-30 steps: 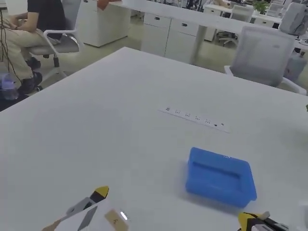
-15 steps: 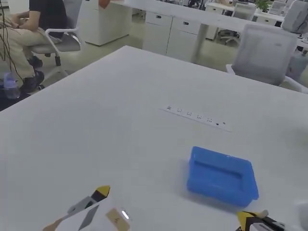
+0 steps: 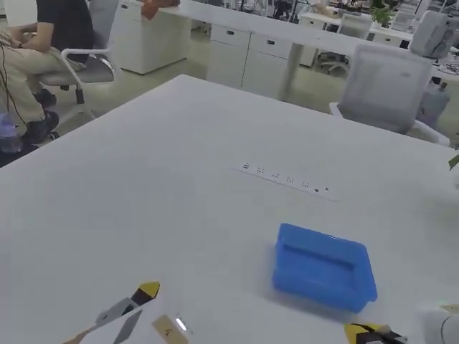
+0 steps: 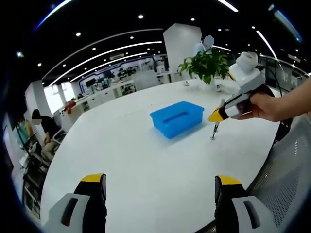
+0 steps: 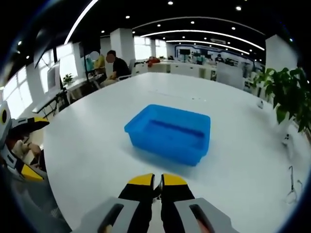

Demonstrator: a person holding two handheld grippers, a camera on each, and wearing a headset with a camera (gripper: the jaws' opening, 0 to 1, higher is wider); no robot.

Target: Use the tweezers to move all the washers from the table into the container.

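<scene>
Compared with the earlier head views, only the camera has shifted. The blue container [image 3: 324, 266] sits unmoved on the table [image 3: 179, 179], lower right of centre. The right gripper [image 5: 158, 180] clamps the tweezers [image 4: 214, 132]. The left gripper [image 4: 159, 179] has its jaws spread and empty. Washers are not discernible, so the transfer is judged not begun.

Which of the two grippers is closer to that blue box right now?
Right. The right gripper sits just short of the blue box, holding the tweezers. The left gripper is well off across the table, jaws wide apart.

Blue open-topped container [image 3: 324, 266], upright on the table [image 3: 143, 179], thin tweezers [image 4: 214, 131] tip-down near it
</scene>
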